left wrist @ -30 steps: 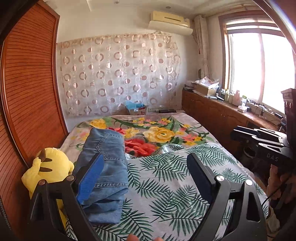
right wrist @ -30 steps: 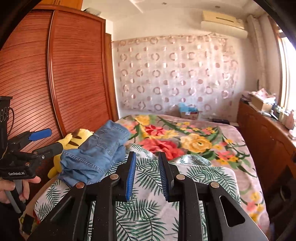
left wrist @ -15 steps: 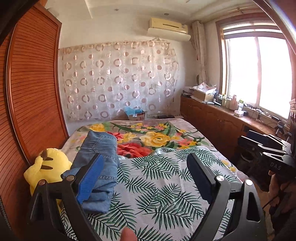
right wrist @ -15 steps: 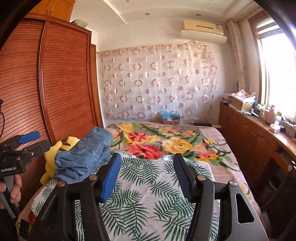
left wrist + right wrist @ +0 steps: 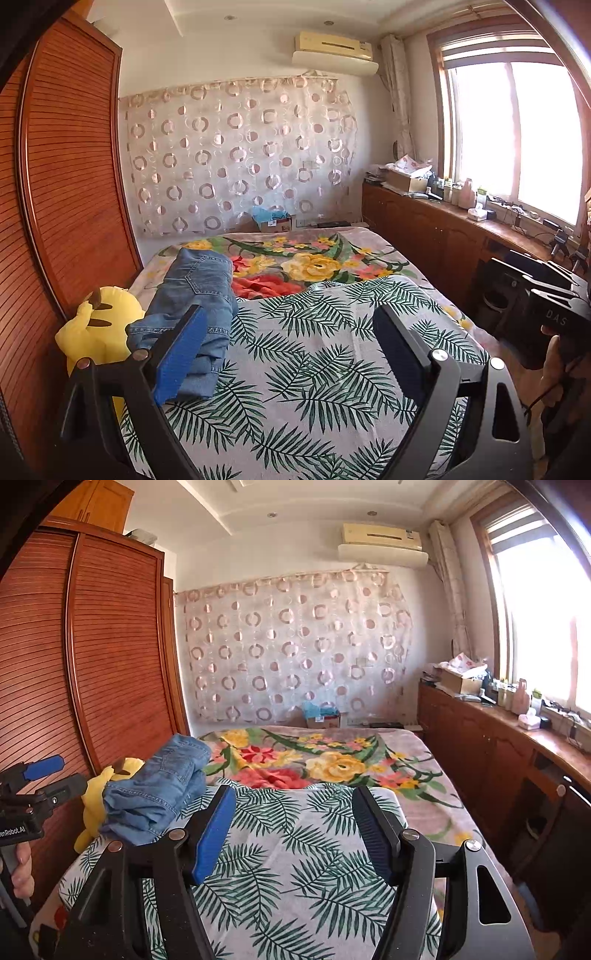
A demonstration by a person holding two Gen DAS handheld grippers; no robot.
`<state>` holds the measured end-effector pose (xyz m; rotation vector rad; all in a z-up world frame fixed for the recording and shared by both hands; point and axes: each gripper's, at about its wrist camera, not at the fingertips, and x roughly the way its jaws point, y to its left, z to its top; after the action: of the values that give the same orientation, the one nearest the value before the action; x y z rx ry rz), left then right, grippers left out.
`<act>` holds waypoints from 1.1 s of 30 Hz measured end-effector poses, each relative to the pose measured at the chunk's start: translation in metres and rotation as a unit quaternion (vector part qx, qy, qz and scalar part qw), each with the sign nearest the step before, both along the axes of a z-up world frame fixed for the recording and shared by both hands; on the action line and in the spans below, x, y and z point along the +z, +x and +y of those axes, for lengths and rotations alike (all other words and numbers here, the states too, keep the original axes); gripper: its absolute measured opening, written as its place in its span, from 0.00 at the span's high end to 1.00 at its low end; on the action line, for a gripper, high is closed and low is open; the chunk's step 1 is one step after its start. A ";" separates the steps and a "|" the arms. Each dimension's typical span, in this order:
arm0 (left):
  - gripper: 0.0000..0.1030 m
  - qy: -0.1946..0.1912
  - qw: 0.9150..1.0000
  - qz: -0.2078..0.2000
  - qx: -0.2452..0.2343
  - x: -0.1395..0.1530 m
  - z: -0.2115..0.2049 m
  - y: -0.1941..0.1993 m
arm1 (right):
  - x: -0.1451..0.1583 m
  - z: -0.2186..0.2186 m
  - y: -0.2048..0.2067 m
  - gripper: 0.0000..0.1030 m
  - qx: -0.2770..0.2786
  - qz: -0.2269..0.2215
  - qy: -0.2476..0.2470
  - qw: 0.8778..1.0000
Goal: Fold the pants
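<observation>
The blue jeans (image 5: 199, 295) lie folded in a thick bundle on the left side of the bed, seen also as the jeans (image 5: 162, 786) in the right wrist view. My left gripper (image 5: 291, 336) stands wide open over the leaf-print sheet, with nothing between its jaws; its left finger overlaps the near end of the bundle in the picture. My right gripper (image 5: 293, 819) has its jaws opening, empty, over the same sheet and to the right of the jeans. Each gripper shows at the edge of the other's view.
A yellow plush toy (image 5: 96, 332) sits against the wooden wardrobe (image 5: 66, 184) left of the jeans. The leaf-print sheet (image 5: 325, 369) covers the near bed, a floral blanket (image 5: 306, 258) the far part. A wooden cabinet (image 5: 443, 240) with clutter runs along the window side.
Both grippers have drawn back from the bed, so the jeans look smaller and farther away. The right gripper's jaws have spread from nearly closed to wide apart. The jeans stay in place.
</observation>
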<state>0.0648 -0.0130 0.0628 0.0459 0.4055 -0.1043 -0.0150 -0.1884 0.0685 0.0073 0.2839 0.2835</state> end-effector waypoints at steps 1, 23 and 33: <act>0.11 0.000 1.000 0.000 0.001 0.000 0.000 0.000 | 0.001 -0.001 0.000 0.35 -0.001 0.000 0.000 1.000; 0.11 -0.004 1.000 0.003 0.009 -0.002 0.003 -0.005 | -0.005 -0.011 0.006 0.34 0.000 -0.003 -0.004 1.000; 0.11 -0.003 1.000 0.002 0.009 -0.001 0.003 -0.005 | -0.005 -0.012 0.006 0.34 0.001 -0.003 -0.005 1.000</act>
<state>0.0595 -0.0104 0.0614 0.0363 0.4098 -0.0875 -0.0088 -0.2002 0.0638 -0.0033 0.2785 0.2841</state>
